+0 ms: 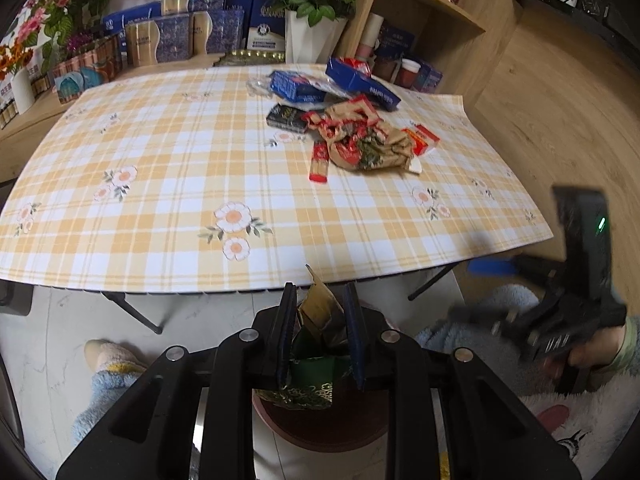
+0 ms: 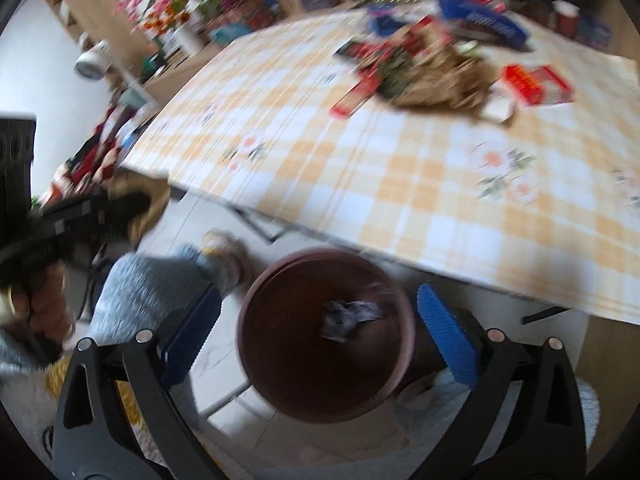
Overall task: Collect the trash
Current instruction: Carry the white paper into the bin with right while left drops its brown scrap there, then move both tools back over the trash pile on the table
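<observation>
A: Left gripper [image 1: 318,320]?
B: Clamped on a green-gold wrapper [image 1: 318,334], above the brown bin [image 2: 324,336].
A: Right gripper [image 2: 320,332]?
B: Jaws wide apart over the bin, empty; crumpled scrap [image 2: 350,318] inside.

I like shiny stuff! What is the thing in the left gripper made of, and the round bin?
The wrapper looks like thin card or foil-coated paper: gold and green, glossy, with sharp creases. The bin looks like smooth plastic, dark reddish-brown with a molded rim, though blur leaves that unsure.
</observation>
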A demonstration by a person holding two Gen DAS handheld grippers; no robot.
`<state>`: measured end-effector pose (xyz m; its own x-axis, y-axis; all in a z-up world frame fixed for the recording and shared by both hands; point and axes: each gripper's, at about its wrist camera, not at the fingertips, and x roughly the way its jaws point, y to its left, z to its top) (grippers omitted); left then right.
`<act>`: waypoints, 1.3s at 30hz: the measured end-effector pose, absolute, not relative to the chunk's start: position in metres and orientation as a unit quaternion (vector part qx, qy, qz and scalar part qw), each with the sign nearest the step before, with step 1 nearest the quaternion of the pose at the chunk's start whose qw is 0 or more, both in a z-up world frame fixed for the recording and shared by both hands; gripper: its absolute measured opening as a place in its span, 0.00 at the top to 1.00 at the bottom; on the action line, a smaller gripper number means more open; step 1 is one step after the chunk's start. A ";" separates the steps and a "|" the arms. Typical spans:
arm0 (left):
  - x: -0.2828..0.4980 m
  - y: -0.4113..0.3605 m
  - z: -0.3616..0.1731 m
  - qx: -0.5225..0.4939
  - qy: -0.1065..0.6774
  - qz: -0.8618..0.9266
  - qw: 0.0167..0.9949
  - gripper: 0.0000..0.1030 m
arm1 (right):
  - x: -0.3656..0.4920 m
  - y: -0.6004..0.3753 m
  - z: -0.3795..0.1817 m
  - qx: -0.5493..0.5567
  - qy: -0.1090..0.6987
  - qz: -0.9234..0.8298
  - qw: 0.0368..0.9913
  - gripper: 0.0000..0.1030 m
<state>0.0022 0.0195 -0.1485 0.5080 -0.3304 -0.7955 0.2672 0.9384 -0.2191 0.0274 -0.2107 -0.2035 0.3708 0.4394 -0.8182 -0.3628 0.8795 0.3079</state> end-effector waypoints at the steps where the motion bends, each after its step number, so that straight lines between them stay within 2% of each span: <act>1: 0.002 0.018 -0.151 -0.033 0.469 -0.173 0.865 0.77 | 0.029 -0.215 -0.198 0.039 0.495 0.225 0.838 0.06; 7: 0.004 0.011 -0.170 -0.025 0.496 -0.176 0.850 0.77 | 0.035 -0.237 -0.182 0.063 0.457 0.169 0.871 0.06; 14: 0.007 -0.004 -0.179 -0.003 0.511 -0.186 0.839 0.75 | 0.039 -0.245 -0.182 0.061 0.453 0.151 0.876 0.06; 16: 0.006 -0.008 -0.179 0.007 0.512 -0.187 0.838 0.67 | 0.039 -0.249 -0.182 0.065 0.453 0.146 0.877 0.06; 18: 0.006 -0.010 -0.179 0.014 0.511 -0.187 0.839 0.44 | 0.039 -0.252 -0.183 0.067 0.454 0.141 0.877 0.06; 21: 0.006 -0.012 -0.177 0.018 0.505 -0.184 0.843 0.21 | 0.041 -0.255 -0.186 0.069 0.457 0.129 0.877 0.06; 24: 0.008 -0.009 -0.177 0.017 0.503 -0.168 0.848 0.10 | 0.042 -0.258 -0.189 0.068 0.460 0.122 0.877 0.06; 27: 0.012 -0.004 -0.179 0.007 0.509 -0.160 0.846 0.06 | 0.044 -0.259 -0.192 0.065 0.463 0.115 0.876 0.06; 39: 0.039 0.012 -0.169 -0.006 0.480 -0.125 0.868 0.06 | 0.055 -0.266 -0.195 0.068 0.462 0.112 0.877 0.06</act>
